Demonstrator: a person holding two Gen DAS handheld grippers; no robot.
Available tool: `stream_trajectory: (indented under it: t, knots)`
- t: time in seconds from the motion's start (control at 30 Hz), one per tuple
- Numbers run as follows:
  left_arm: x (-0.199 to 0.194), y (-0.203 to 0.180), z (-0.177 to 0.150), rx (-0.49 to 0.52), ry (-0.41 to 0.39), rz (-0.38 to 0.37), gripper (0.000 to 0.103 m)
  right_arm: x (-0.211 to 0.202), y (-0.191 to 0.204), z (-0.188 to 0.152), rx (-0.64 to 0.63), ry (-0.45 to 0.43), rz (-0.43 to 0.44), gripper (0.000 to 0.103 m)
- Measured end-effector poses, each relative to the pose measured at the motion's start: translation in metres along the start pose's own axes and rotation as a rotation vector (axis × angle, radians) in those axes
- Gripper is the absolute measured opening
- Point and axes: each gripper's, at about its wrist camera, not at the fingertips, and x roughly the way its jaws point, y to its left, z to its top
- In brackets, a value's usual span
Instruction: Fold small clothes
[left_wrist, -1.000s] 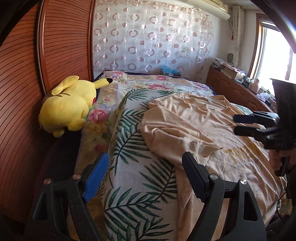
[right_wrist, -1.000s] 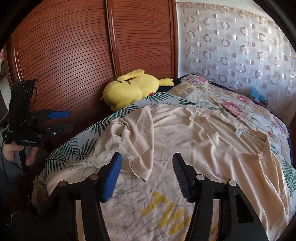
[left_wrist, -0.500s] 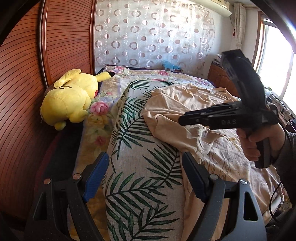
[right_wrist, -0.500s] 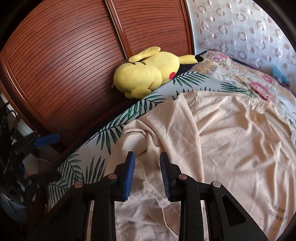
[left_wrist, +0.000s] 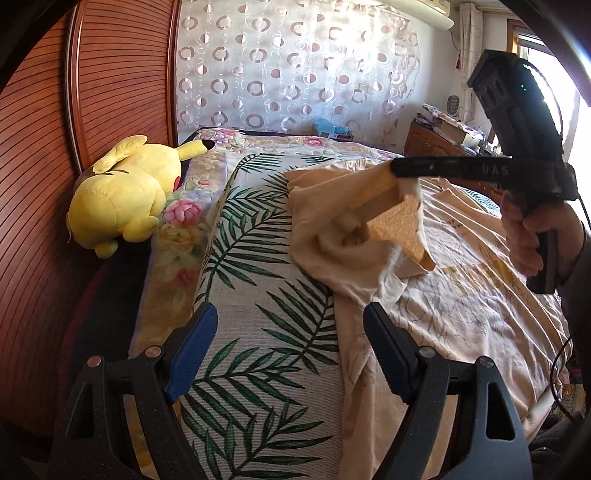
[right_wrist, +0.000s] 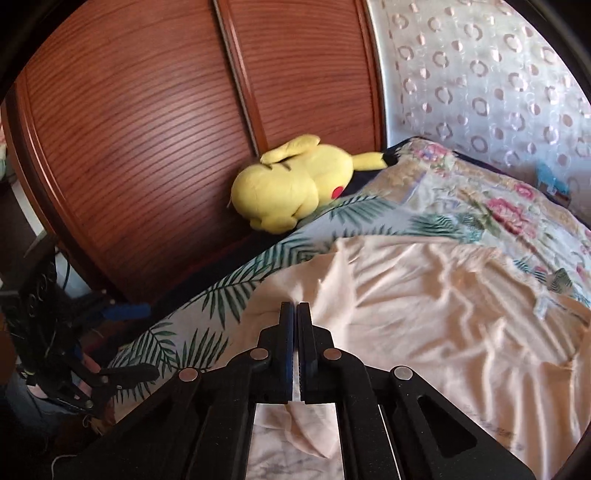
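A beige T-shirt (left_wrist: 461, 295) with yellow print lies spread on the bed; it also shows in the right wrist view (right_wrist: 443, 314). My right gripper (right_wrist: 295, 314) is shut on a fold of the shirt near its sleeve; in the left wrist view (left_wrist: 397, 171) it lifts that fold above the bed. My left gripper (left_wrist: 288, 332) is open and empty, low over the leaf-print cover (left_wrist: 258, 295) just left of the shirt's edge.
A yellow plush toy (left_wrist: 125, 192) lies against the wooden wardrobe doors (left_wrist: 74, 110) at the left. A floral quilt (left_wrist: 295, 142) covers the far bed. A wooden cabinet (left_wrist: 436, 146) with clutter stands at the back right near the window.
My right gripper swung in over the shirt, closed on its sleeve fold and lifted it. My left gripper stayed open and barely moved.
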Motion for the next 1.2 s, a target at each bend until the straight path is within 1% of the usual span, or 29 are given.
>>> stream_trajectory:
  t: [0.13, 0.27, 0.33, 0.4, 0.43, 0.47, 0.5, 0.57, 0.6, 0.63, 0.7, 0.73, 0.87, 0.9, 1.0, 1.13, 1.17, 1.2]
  knots:
    - [-0.001, -0.006, 0.001, 0.011, -0.002, -0.011, 0.082, -0.013, -0.027, -0.009, 0.037, -0.016, -0.092, 0.002]
    - [0.000, -0.012, 0.000, 0.021, 0.004, -0.018, 0.082, -0.015, -0.050, -0.021, 0.069, -0.019, -0.218, 0.002]
    - [0.001, -0.014, 0.000, 0.023, 0.006, -0.022, 0.082, -0.010, -0.059, -0.028, 0.093, -0.004, -0.280, 0.002]
    - [0.002, -0.017, 0.001, 0.025, 0.007, -0.026, 0.082, -0.003, -0.060, -0.034, 0.105, 0.015, -0.344, 0.004]
    - [0.002, -0.018, 0.001, 0.028, 0.007, -0.029, 0.082, -0.002, -0.061, -0.037, 0.107, 0.018, -0.362, 0.007]
    - [0.001, -0.020, 0.001, 0.031, 0.008, -0.030, 0.082, 0.000, -0.059, -0.041, 0.108, 0.020, -0.357, 0.014]
    - [0.001, -0.022, 0.001, 0.034, 0.007, -0.030, 0.082, 0.002, -0.055, -0.043, 0.109, 0.020, -0.341, 0.018]
    - [0.000, -0.023, 0.001, 0.039, 0.005, -0.032, 0.082, 0.004, -0.045, -0.051, 0.099, 0.016, -0.321, 0.032]
    - [-0.001, -0.024, 0.001, 0.039, 0.004, -0.031, 0.082, 0.004, -0.039, -0.054, 0.091, 0.010, -0.319, 0.033]
    - [-0.002, -0.024, 0.001, 0.038, 0.001, -0.032, 0.082, 0.004, -0.035, -0.057, 0.086, 0.003, -0.304, 0.033]
    - [-0.003, -0.024, 0.001, 0.036, -0.002, -0.031, 0.082, 0.006, -0.024, -0.062, 0.076, 0.001, -0.222, 0.033]
    - [-0.004, -0.026, 0.000, 0.035, -0.003, -0.030, 0.082, 0.007, -0.024, -0.069, 0.068, 0.010, -0.180, 0.033]
    - [-0.005, -0.027, -0.001, 0.033, -0.003, -0.030, 0.082, 0.031, 0.006, -0.082, 0.019, 0.064, -0.067, 0.033]
    - [-0.005, -0.027, -0.001, 0.032, -0.003, -0.030, 0.082, 0.038, 0.010, -0.084, 0.012, 0.077, -0.050, 0.033]
    - [-0.006, -0.026, -0.002, 0.031, 0.000, -0.026, 0.082, 0.054, 0.008, -0.083, 0.008, 0.123, -0.021, 0.033]
    - [-0.005, -0.024, -0.003, 0.022, 0.000, -0.024, 0.082, 0.062, 0.007, -0.084, 0.021, 0.147, -0.017, 0.033]
    - [-0.004, -0.023, -0.003, 0.020, 0.001, -0.024, 0.082, 0.065, 0.005, -0.085, 0.025, 0.146, -0.008, 0.032]
    - [-0.004, -0.023, -0.003, 0.018, 0.003, -0.025, 0.082, 0.063, 0.004, -0.085, 0.026, 0.143, 0.002, 0.028]
